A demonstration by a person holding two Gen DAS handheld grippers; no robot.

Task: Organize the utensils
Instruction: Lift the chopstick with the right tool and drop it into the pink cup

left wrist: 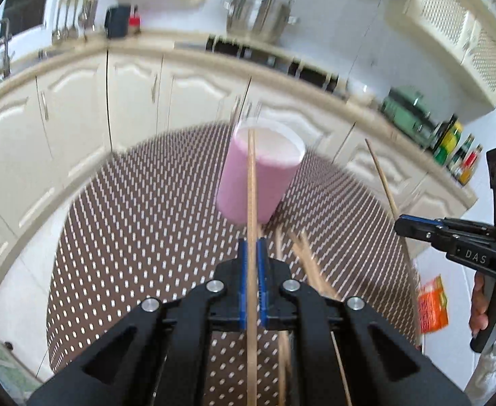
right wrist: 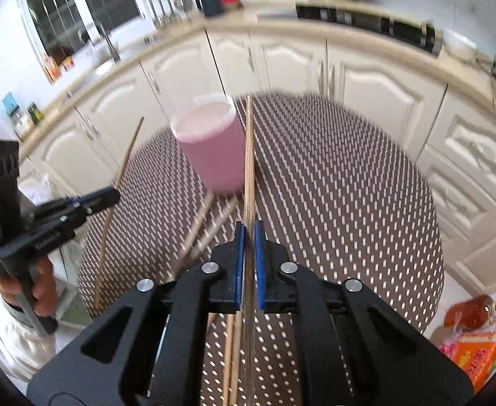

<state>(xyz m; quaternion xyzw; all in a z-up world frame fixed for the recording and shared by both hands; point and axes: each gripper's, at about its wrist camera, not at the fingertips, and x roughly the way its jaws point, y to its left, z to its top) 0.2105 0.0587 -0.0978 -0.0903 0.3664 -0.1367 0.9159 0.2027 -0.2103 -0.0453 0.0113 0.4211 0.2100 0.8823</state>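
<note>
Left wrist view: left hand-held gripper (left wrist: pixel 252 247) is clamped nearly fully closed on a single wooden chopstick (left wrist: pixel 252 182), stick running straight out between the blue pads toward the pink cup (left wrist: pixel 259 169). Step in hand looks like carry-to-cup: stick is off the bench (left wrist: pixel 129 223), tip lined up roughly with the cup rim. A few loose chopsticks (left wrist: pixel 307 264) lie on the perforated brown mat just right of the jaws, not yet collected. Right hand-held gripper (left wrist: pixel 404 226) sits at the right edge, jaws pinched on its own chopstick (left wrist: pixel 381 177), which slants up and away. Right wrist view: same picture mirrored, right hand-held gripper (right wrist: pixel 249 233) closed tight on a thin chopstick (right wrist: pixel 249 155) that points just right of the cup (right wrist: pixel 210 145); the cup stands upright, open mouth, whether anything is in it I cannot tell. Left hand-held gripper (right wrist: pixel 112 196) is at the left, holding its stick (right wrist: pixel 119 182) tilted. Spare chopsticks (right wrist: pixel 200 226) lie between the cup base and the jaws. Next move, my read: tip each stick downward over the cup mouth, then release; two sticks converging on one opening risks a clash, so go one at a time. Sticks are pale wood, slim, straight, likely slippery in the pads.
</note>
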